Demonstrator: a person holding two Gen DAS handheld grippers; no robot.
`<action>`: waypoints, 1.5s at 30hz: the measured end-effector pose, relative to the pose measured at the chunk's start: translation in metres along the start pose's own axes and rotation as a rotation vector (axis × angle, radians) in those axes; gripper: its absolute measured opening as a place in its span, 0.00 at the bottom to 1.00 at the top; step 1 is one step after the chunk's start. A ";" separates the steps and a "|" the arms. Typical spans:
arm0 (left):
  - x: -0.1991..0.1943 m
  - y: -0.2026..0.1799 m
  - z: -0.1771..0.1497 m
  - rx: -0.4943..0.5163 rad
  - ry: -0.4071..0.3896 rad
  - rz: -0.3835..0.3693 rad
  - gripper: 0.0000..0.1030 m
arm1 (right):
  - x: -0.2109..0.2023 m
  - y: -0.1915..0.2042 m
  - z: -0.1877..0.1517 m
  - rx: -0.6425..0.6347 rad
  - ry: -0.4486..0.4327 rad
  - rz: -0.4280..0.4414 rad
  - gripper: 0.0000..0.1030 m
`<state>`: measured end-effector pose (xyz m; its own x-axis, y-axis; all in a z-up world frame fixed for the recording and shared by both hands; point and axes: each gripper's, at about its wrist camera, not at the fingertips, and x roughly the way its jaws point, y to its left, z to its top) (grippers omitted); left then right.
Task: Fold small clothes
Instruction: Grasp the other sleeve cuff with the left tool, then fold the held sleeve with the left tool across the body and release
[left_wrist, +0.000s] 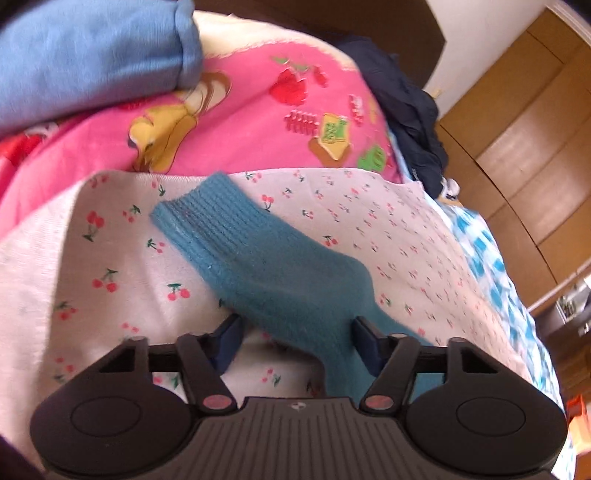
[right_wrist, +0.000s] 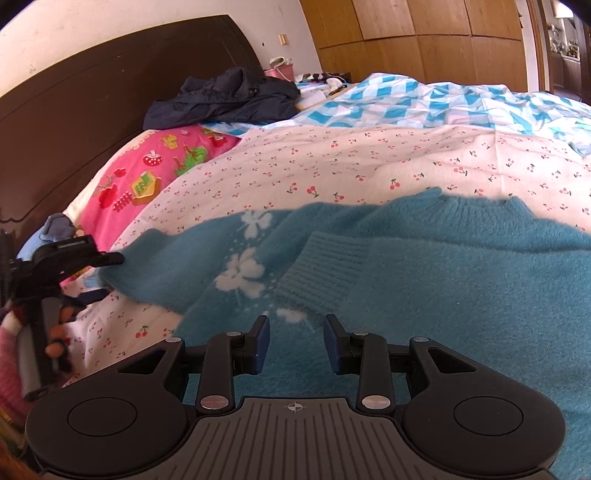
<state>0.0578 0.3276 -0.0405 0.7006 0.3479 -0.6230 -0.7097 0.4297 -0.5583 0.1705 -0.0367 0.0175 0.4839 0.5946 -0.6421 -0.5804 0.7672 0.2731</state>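
On the cherry-print quilt (left_wrist: 110, 258), a teal sleeve (left_wrist: 258, 258) lies between half-open left fingers (left_wrist: 364, 334).

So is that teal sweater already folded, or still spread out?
Partly folded. One sleeve lies across the teal sweater front; the other sleeve stretches sideways over the cherry-print quilt, between the left gripper fingers.

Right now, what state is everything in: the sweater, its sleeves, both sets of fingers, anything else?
Teal sweater: spread flat on the cherry-print quilt.
Folded sleeve: laid across the chest.
Outstretched sleeve: straight, between the fingers of the left gripper; grip unclear.
Right gripper: fingers open above the sweater, empty.
Dark jacket: crumpled by the headboard.
Wardrobe doors: shut.
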 end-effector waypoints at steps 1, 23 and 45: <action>0.004 0.000 0.001 -0.009 0.004 0.004 0.51 | -0.001 -0.001 -0.001 0.006 -0.004 -0.001 0.32; -0.063 -0.251 -0.212 1.012 0.220 -0.565 0.39 | -0.087 -0.115 -0.033 0.363 -0.137 -0.222 0.32; -0.061 -0.173 -0.179 0.823 0.259 -0.427 0.56 | 0.055 -0.006 0.070 -0.169 0.101 -0.130 0.53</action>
<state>0.1245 0.0833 -0.0041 0.7802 -0.1251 -0.6129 -0.0561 0.9619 -0.2677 0.2465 0.0079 0.0310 0.4988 0.4598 -0.7347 -0.6230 0.7795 0.0649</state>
